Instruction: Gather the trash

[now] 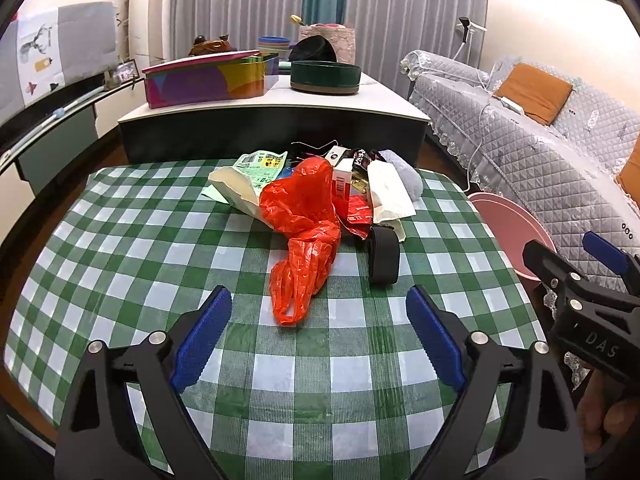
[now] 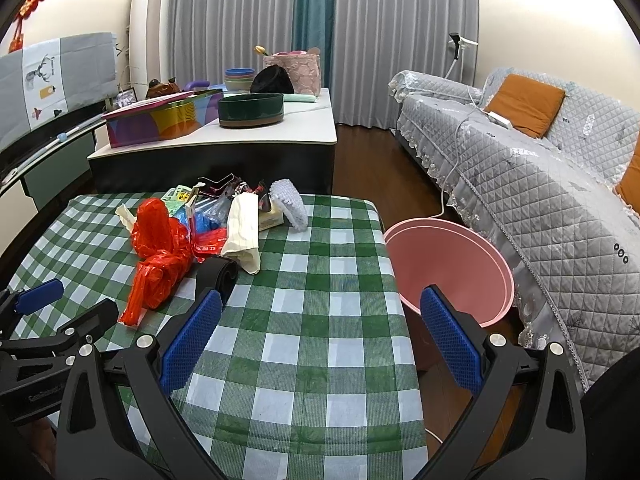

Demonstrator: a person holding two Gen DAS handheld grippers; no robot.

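Left wrist view, red bag (image 1: 304, 232) ahead of open left gripper (image 1: 319, 338)

Trash pile (image 1: 320, 196) on table (image 1: 120, 260), bin (image 2: 452, 268) rt.

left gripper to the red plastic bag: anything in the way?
Nothing visible. The left gripper is open over bare checkered tablecloth, and the red plastic bag lies straight ahead, nearest in the trash pile.

crumpled red bag (image 1: 306, 224) — amid litter, tabletop
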